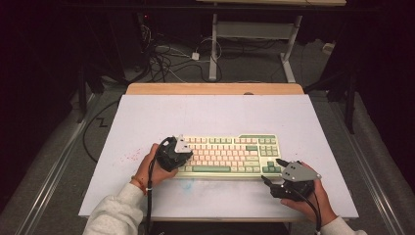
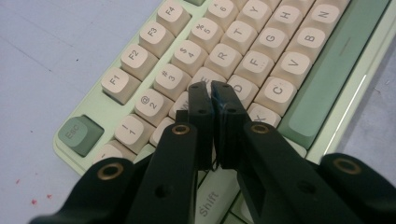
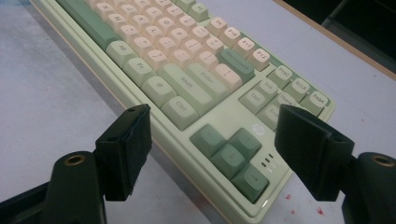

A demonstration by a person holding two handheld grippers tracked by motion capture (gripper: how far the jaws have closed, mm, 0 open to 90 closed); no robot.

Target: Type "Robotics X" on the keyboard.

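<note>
A pale green keyboard (image 1: 229, 155) with cream and green keys lies on the white table top. My left gripper (image 1: 177, 149) hangs over its left end; in the left gripper view the keyboard (image 2: 261, 51) runs up to the right and the left gripper (image 2: 211, 87) is shut, its tips together just above the letter keys near E and D, with nothing between them. My right gripper (image 1: 274, 169) rests at the keyboard's near right corner. In the right gripper view the right gripper (image 3: 212, 135) stands open, its jaws wide on either side of the arrow keys (image 3: 231, 151) on the keyboard (image 3: 187, 84).
The white table top (image 1: 161, 117) has bare room behind and left of the keyboard, with red specks (image 1: 128, 157) near my left hand. A wooden edge (image 1: 215, 88) runs along the back. Beyond it are desk legs and cables (image 1: 166, 56) on the floor.
</note>
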